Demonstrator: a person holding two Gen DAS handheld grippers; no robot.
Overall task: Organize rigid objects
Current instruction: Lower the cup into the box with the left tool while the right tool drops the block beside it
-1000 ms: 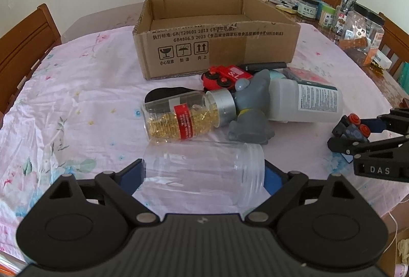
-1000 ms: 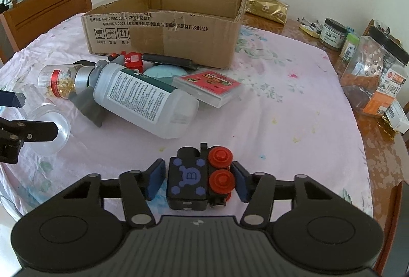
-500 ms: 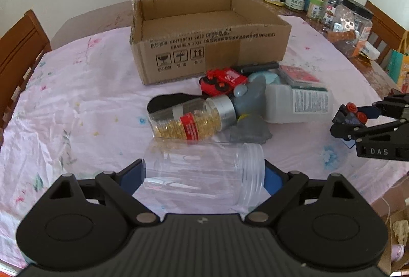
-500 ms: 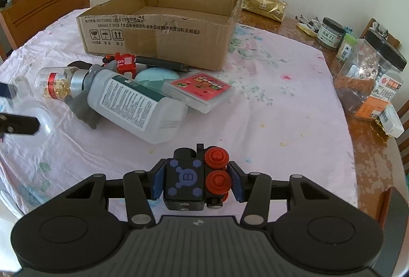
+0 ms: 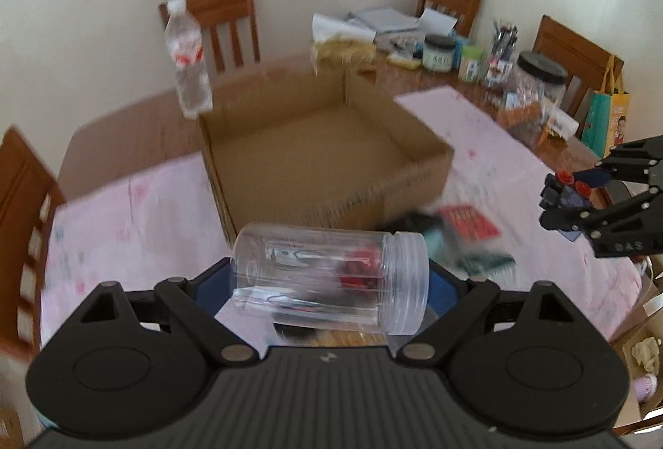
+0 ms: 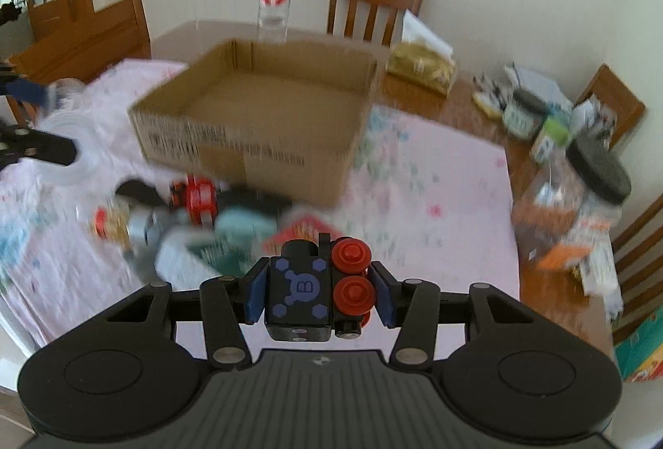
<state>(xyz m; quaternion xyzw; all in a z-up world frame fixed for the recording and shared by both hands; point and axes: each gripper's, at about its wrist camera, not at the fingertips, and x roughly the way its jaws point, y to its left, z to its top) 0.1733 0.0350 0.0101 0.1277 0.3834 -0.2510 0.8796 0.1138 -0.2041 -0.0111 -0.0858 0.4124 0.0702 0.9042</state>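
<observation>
My left gripper [image 5: 329, 283] is shut on a clear plastic jar [image 5: 327, 277], held sideways above the table, in front of the open cardboard box [image 5: 323, 155]. My right gripper [image 6: 319, 293] is shut on a black toy block with red wheels [image 6: 321, 293], raised in front of the same box [image 6: 257, 117]. The right gripper also shows at the right of the left wrist view [image 5: 596, 208]. On the pink tablecloth below lie a red toy [image 6: 194, 196], a pill bottle [image 6: 112, 225], a white bottle [image 6: 186, 262] and a red card box [image 5: 468, 221], all blurred.
A water bottle [image 5: 186, 59] stands behind the box. Jars and clutter [image 6: 580, 167] sit on the bare table at the right. Wooden chairs [image 6: 373, 6] ring the table.
Both grippers have risen and tilted toward the box with their loads. The objects on the cloth now sit lower in view and are blurred.
</observation>
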